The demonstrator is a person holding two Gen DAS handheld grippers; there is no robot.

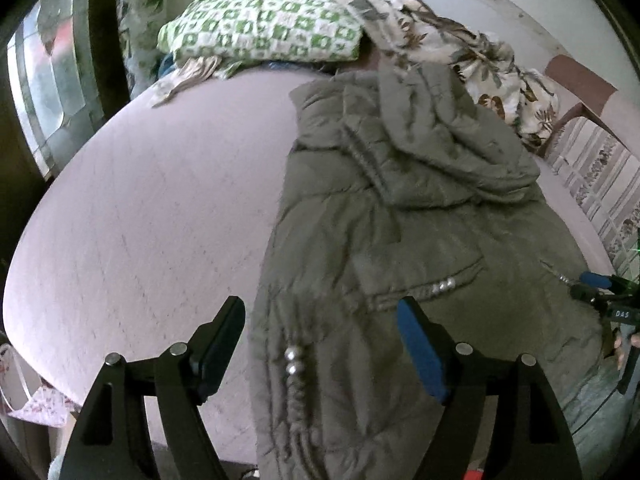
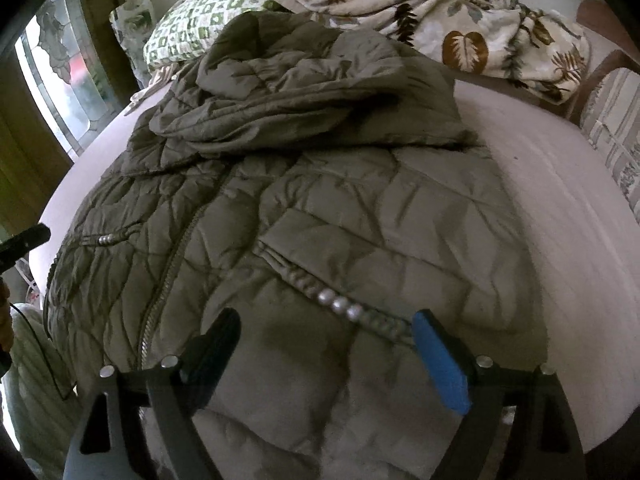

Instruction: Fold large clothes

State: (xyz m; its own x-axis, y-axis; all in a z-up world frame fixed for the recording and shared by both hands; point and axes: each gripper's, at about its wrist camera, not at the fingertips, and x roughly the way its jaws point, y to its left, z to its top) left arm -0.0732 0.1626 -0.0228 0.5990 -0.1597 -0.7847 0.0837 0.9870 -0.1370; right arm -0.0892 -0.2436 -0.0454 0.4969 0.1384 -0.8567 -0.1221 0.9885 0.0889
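An olive quilted jacket [image 1: 408,240] lies flat on a pale pink bed [image 1: 152,208], hood bunched at the far end, zipper down its front. It also fills the right wrist view [image 2: 320,216]. My left gripper [image 1: 320,312] is open, above the jacket's left hem edge, one finger over the sheet and one over the fabric. My right gripper [image 2: 326,320] is open above the jacket's right front near a beaded pocket [image 2: 340,304]. The right gripper also shows at the far right of the left wrist view [image 1: 600,288].
A green-and-white checked pillow [image 1: 260,28] and a leaf-print blanket [image 2: 440,20] lie at the head of the bed. A window [image 2: 60,76] is at the left. A patterned cushion [image 1: 592,176] sits at the right bed edge.
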